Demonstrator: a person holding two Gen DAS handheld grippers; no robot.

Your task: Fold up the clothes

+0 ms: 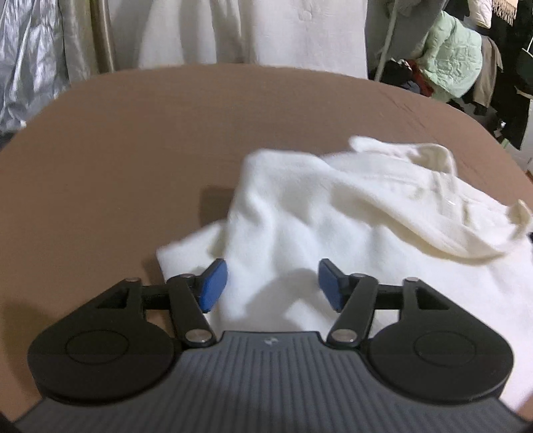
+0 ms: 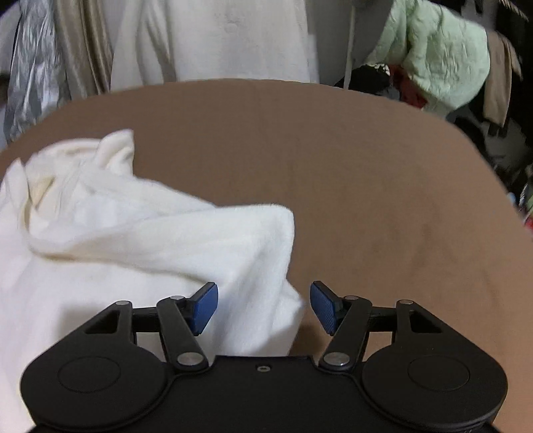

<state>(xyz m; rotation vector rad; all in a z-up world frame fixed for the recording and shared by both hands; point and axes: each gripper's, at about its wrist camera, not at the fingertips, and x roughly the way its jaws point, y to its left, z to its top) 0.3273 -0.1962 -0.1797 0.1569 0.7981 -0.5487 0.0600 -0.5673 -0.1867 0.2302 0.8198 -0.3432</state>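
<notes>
A cream-white fleece garment [image 1: 349, 213] lies rumpled on the brown table [image 1: 133, 133], its collar or hood end toward the far side. In the left wrist view my left gripper [image 1: 272, 283] hovers open over the garment's near left part, blue pads [image 1: 213, 284] apart with only cloth below them. In the right wrist view the same garment [image 2: 133, 239] fills the left half. My right gripper [image 2: 264, 306] is open above the garment's right edge, its left pad [image 2: 203, 308] over cloth and its right pad over the bare table [image 2: 366, 186].
Behind the table hang white and beige clothes [image 1: 253, 30] and a silver cover [image 1: 30, 56]. A pale green quilted jacket [image 2: 436, 50] and dark clothes pile up at the back right. The tabletop is bare beyond and beside the garment.
</notes>
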